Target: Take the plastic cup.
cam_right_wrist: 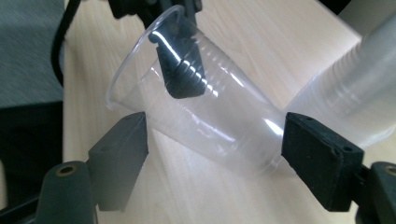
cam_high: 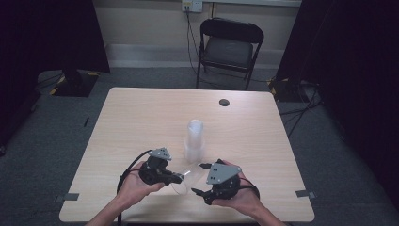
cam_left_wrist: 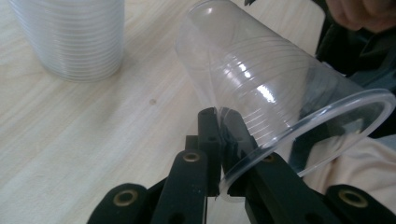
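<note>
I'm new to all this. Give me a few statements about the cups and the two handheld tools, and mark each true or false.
1. The left gripper pinches the wall of a single clear cup at its rim. True.
2. That cup stands upright on the table. False: it is held tilted on its side, above the wood.
3. A stack of clear cups stands on the table beyond the two hands. True.
4. The right gripper is clamped on the single cup. False: its fingers stand apart on either side of the cup, not pressing it.
5. A red chair stands behind the table. False: the chair is black.
</note>
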A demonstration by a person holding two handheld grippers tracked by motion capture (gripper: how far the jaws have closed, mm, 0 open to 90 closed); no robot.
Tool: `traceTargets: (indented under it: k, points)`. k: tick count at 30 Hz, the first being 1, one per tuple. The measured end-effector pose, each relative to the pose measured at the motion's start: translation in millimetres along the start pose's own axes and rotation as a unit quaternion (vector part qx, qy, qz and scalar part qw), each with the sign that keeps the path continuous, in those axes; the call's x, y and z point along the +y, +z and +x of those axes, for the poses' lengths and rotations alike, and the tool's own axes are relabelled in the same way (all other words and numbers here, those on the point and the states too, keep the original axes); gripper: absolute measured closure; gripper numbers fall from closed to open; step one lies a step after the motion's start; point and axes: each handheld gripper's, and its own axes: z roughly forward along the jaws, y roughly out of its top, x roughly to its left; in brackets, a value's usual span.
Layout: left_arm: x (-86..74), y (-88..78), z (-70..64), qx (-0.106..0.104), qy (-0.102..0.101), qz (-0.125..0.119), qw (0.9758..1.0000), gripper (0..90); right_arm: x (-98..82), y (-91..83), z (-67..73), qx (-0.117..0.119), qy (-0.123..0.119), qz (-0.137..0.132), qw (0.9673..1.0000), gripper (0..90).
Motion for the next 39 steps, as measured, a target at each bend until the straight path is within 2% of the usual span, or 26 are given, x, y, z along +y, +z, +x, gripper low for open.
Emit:
traceTargets:
  k: [1, 2, 3, 4, 7, 8, 9, 12, 13, 14, 15, 20, 26, 28, 29, 31, 32, 34, 36, 37, 38, 39]
  points:
    - [0.5, 0.3, 0.3, -0.006, -0.007, 0.002, 1.0000, 88.1, 1.9, 1.5, 4.4, -0.005, -0.024, 0.002, 0.9997, 22.1]
    - [0.9, 0.7, 0.4, -0.005, -0.008, 0.005, 0.9999, 88.1, 1.9, 1.5, 4.4, -0.005, -0.024, 0.002, 0.9997, 22.1]
    - [2.2, 0.2, 0.9, -0.011, -0.008, 0.012, 0.9998, 88.1, 3.1, 3.4, 8.5, -0.013, -0.049, 0.008, 0.9987, 21.8]
    - [2.2, 0.2, 0.9, -0.011, -0.008, 0.012, 0.9998, 88.2, 3.1, 3.4, 8.5, -0.013, -0.049, 0.008, 0.9987, 21.8]
    - [4.4, 1.8, 0.1, -0.005, -0.015, 0.025, 0.9996, 88.3, 3.3, 8.7, 12.5, -0.015, -0.078, 0.021, 0.9967, 19.9]
    - [4.4, 1.8, 0.1, -0.005, -0.015, 0.025, 0.9996, 88.3, 3.3, 8.7, 12.5, -0.015, -0.078, 0.021, 0.9967, 19.9]
    - [5.1, 2.3, 0.4, -0.003, -0.011, 0.031, 0.9994, 88.3, 2.9, 11.9, 14.4, -0.021, -0.093, 0.030, 0.9950, 18.9]
    - [8.5, 4.9, -0.4, -0.002, -0.018, 0.036, 0.9992, 88.3, 2.4, 16.8, 16.7, -0.028, -0.105, 0.040, 0.9933, 16.6]
    - [10.5, 7.3, -0.4, -0.004, -0.021, 0.045, 0.9988, 88.3, 2.5, 18.1, 16.4, -0.030, -0.107, 0.040, 0.9930, 16.5]
    - [10.5, 7.3, -0.4, -0.004, -0.021, 0.045, 0.9988, 88.3, 2.5, 18.1, 16.4, -0.030, -0.107, 0.040, 0.9930, 16.5]
    - [12.4, 11.0, -1.2, -0.018, -0.020, 0.045, 0.9986, 88.3, 2.7, 20.6, 16.6, -0.032, -0.111, 0.042, 0.9924, 15.7]
    - [16.1, 15.5, -4.3, -0.022, -0.024, 0.046, 0.9984, 88.3, 2.6, 25.0, 17.3, -0.031, -0.111, 0.049, 0.9922, 15.6]
    - [18.4, 16.5, -2.3, -0.017, -0.035, 0.044, 0.9983, 88.2, 2.2, 26.7, 14.9, -0.033, -0.104, 0.050, 0.9927, 16.3]
    - [18.9, 16.6, -1.8, -0.010, -0.036, 0.048, 0.9982, 88.1, 3.3, 28.4, 15.1, -0.037, -0.103, 0.053, 0.9925, 16.2]
    - [19.3, 16.4, -0.6, -0.017, -0.035, 0.050, 0.9980, 88.1, 4.3, 30.6, 16.4, -0.039, -0.108, 0.057, 0.9917, 16.4]
    - [19.7, 17.0, -1.3, -0.011, -0.037, 0.051, 0.9979, 88.0, 5.4, 32.6, 17.2, -0.038, -0.114, 0.058, 0.9911, 16.7]
    - [20.1, 17.4, -0.7, -0.020, -0.039, 0.054, 0.9976, 88.0, 5.4, 32.6, 17.2, -0.038, -0.114, 0.058, 0.9911, 16.7]
    - [21.1, 17.7, -0.5, -0.017, -0.039, 0.054, 0.9976, 87.9, 6.9, 35.3, 18.6, -0.035, -0.122, 0.056, 0.9903, 17.2]
    - [22.1, 18.3, -1.3, -0.016, -0.041, 0.046, 0.9979, 88.1, 7.5, 35.5, 18.9, -0.035, -0.118, 0.056, 0.9909, 18.7]
    - [23.7, 16.7, -0.9, -0.006, -0.043, 0.044, 0.9981, 88.1, 7.9, 35.2, 17.1, -0.034, -0.116, 0.051, 0.9913, 21.9]
    - [23.7, 16.7, -0.9, -0.006, -0.043, 0.044, 0.9981, 87.8, 7.9, 35.2, 17.1, -0.034, -0.116, 0.051, 0.9913, 21.9]
    - [24.2, 14.8, 0.4, -0.005, -0.049, 0.036, 0.9981, 87.1, 7.8, 34.0, 15.9, -0.034, -0.104, 0.046, 0.9929, 25.6]
